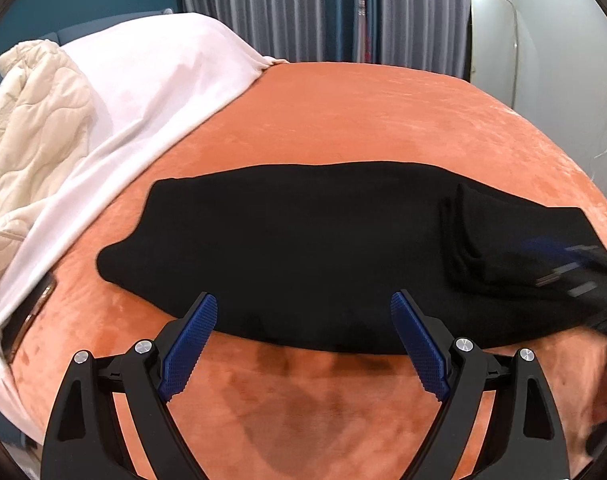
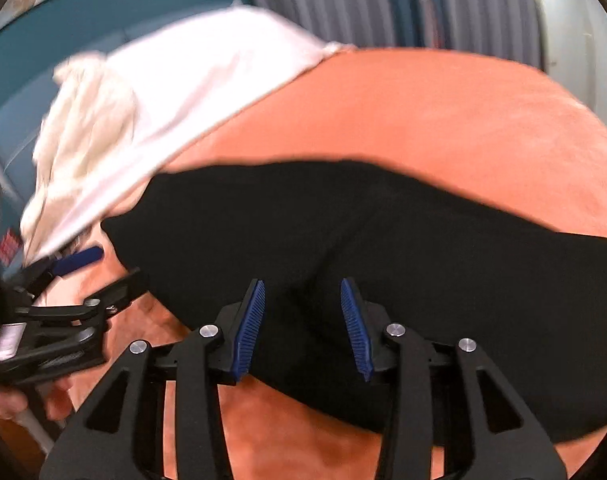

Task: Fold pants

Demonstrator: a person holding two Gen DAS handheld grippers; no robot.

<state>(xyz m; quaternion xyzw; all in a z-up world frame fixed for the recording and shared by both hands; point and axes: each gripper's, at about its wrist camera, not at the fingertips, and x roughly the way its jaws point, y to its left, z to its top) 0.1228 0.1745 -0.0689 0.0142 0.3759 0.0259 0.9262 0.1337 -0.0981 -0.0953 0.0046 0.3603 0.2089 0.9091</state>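
Black pants [image 1: 303,248] lie folded lengthwise across the orange bed cover [image 1: 343,120], with a doubled layer at their right end [image 1: 503,240]. My left gripper [image 1: 303,304] is open and empty, its blue pads over the near edge of the pants. In the right wrist view the pants [image 2: 383,240] fill the middle. My right gripper [image 2: 302,292] is open and empty just above the fabric; that view is blurred. The left gripper also shows at the left in the right wrist view [image 2: 63,280]. The right gripper shows blurred at the right edge of the left wrist view [image 1: 575,272].
A white sheet [image 1: 143,92] and a cream quilted blanket [image 1: 27,120] are heaped at the left of the bed. Grey curtains [image 1: 303,4] and a mirror [image 1: 493,40] stand behind. The bed's left edge [image 1: 23,328] drops off beside the pants.
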